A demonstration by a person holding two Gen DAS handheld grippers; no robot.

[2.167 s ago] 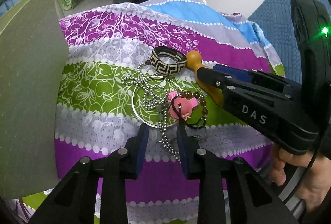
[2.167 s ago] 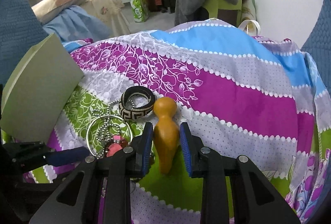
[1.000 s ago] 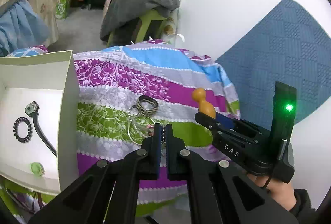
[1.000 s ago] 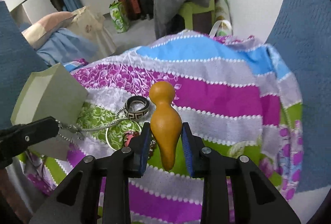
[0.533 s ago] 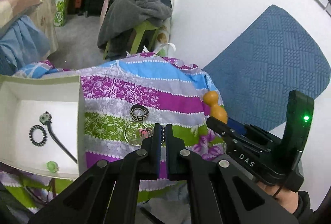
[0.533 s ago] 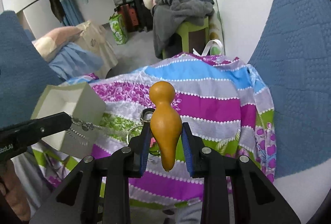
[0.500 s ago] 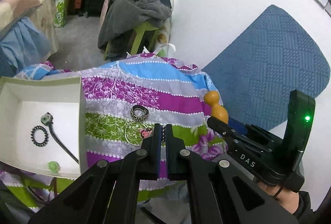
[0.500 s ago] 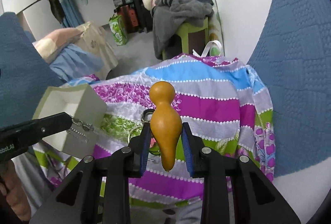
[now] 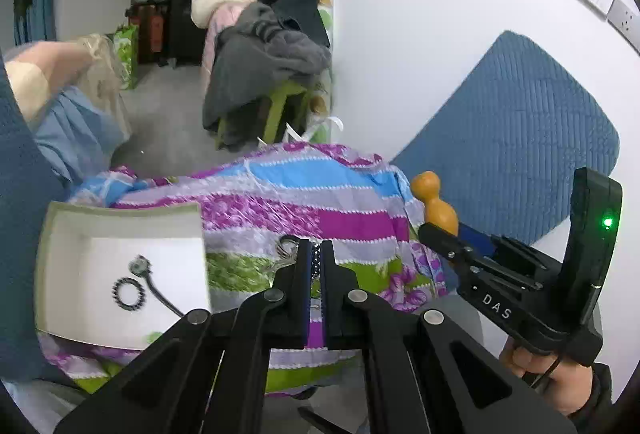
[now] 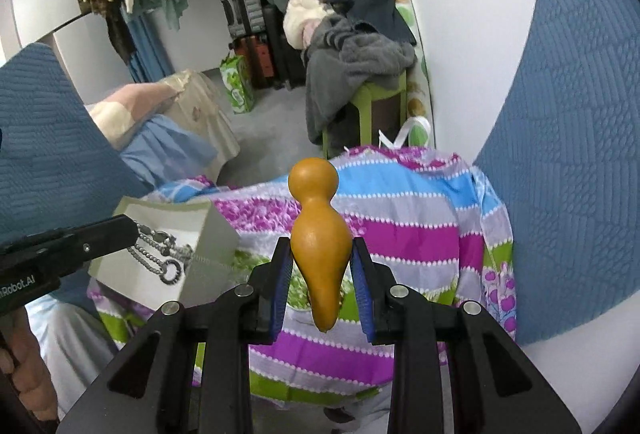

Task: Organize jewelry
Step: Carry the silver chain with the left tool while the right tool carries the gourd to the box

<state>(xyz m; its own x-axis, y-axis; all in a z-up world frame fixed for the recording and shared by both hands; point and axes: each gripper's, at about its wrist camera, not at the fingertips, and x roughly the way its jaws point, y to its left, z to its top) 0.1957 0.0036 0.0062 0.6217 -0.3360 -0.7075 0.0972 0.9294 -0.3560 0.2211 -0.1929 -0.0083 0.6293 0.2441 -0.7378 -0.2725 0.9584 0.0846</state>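
- While the left wrist view looks down over its own tool, the left gripper (image 9: 316, 262) at lower centre has its jaws drawn together on a silver chain (image 9: 315, 261), whose beads show in the narrow slit between them.
- At middle left of that frame sits an open box (image 9: 120, 211), and inside it lie a black beaded ring (image 9: 128, 293) and a dark cord with a round charm (image 9: 140, 267).
- The box rests on a striped cloth (image 9: 352, 222) that fills the centre; a patterned ring (image 9: 286, 245) lies on the cloth just above the jaw tips.
- At the right of the same frame the right gripper (image 9: 434, 232) holds an orange gourd (image 9: 436, 203), and a hand (image 9: 556, 382) grips its handle at lower right.
- In the right wrist view, the right gripper (image 10: 320, 276) at lower centre is clamped on the gourd (image 10: 318, 230), which stands upright between the blue pads (image 10: 362, 286), narrow end down.
- At middle left of this frame the left gripper (image 10: 134, 230) reaches in, and the chain (image 10: 160, 254) dangles from its tip in loops in front of the box (image 10: 208, 234).
- The cloth (image 10: 420, 234) spreads across the centre and right.
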